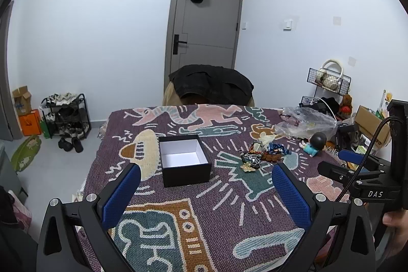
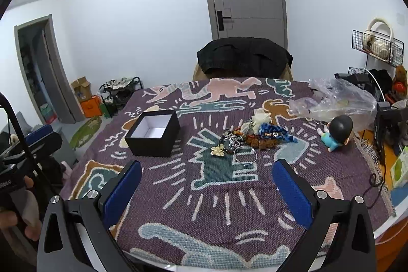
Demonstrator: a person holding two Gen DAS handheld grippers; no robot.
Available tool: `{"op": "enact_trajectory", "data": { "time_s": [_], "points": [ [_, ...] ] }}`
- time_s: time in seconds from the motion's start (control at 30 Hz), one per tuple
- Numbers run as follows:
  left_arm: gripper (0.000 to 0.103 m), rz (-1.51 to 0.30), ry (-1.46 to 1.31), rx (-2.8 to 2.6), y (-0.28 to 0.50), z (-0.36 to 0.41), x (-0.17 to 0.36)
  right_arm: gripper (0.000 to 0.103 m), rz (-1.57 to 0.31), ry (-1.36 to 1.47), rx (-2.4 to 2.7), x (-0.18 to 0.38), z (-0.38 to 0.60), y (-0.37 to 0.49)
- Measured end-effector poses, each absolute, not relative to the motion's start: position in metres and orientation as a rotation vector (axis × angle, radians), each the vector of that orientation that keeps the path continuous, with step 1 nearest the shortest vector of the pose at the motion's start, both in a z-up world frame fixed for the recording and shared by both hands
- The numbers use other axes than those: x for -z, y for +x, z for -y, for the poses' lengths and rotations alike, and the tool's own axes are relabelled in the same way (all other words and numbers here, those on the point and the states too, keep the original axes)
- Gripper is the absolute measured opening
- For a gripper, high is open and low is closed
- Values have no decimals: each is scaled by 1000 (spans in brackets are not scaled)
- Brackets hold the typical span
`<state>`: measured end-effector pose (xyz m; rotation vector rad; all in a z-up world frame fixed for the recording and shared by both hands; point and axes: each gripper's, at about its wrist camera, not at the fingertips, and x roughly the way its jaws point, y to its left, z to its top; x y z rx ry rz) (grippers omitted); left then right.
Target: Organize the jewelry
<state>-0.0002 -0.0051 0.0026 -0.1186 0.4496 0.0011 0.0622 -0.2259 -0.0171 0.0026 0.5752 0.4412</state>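
A black box (image 1: pixel 185 161) (image 2: pixel 154 133) with a white inside stands open and empty on the patterned cloth. To its right lies a pile of jewelry (image 1: pixel 262 154) (image 2: pixel 251 138): dark bead strings, a blue piece, a gold flower brooch (image 2: pixel 217 151) and a silver bangle (image 2: pixel 245 154). My left gripper (image 1: pixel 205 177) hovers open above the cloth, short of the box. My right gripper (image 2: pixel 206 173) is open too, in front of the pile, holding nothing. The right gripper's body also shows at the right edge of the left wrist view.
A small doll with a dark head (image 1: pixel 315 143) (image 2: pixel 336 133) and a crumpled clear plastic bag (image 1: pixel 306 122) (image 2: pixel 336 100) lie right of the pile. A chair with a black jacket (image 1: pixel 211 87) (image 2: pixel 244 59) stands behind the table. Boxes and wire racks (image 2: pixel 377 47) crowd the right side.
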Motion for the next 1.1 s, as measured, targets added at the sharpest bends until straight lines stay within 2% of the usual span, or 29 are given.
{"op": "enact_trajectory", "data": {
  "time_s": [1.1],
  "points": [
    [102,-404,-172,24,17,14,6,103,-558,-23,-427,34,223,72]
  ]
}}
